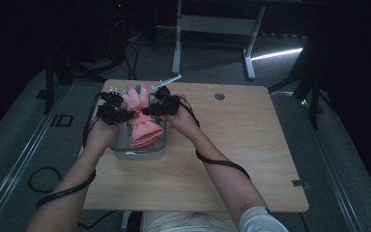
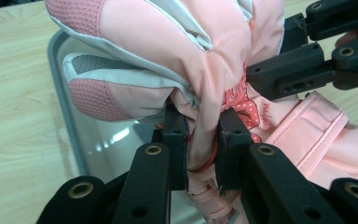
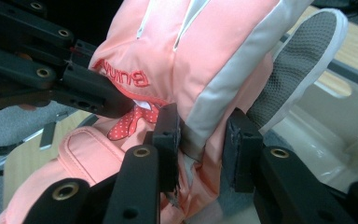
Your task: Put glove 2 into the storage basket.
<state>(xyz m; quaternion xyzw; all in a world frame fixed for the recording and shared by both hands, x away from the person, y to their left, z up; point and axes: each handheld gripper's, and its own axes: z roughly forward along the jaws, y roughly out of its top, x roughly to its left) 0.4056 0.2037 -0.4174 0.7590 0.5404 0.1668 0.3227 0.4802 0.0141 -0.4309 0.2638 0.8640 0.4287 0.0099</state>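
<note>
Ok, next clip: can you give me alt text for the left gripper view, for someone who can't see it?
The left gripper pinches a fold of a pink and grey padded glove between its black fingers, holding it above a clear plastic container on a light wooden table. The right gripper grips the glove from the upper right.

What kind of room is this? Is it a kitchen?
Probably not a kitchen; more likely a lab or workshop. A bare wooden table sits on grey carpet, cables trail across it, and the surroundings are dark.

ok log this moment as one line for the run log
left hand-held gripper: shut on pink glove | right hand-held gripper: shut on pink glove | glove held over clear container | wooden table
</note>
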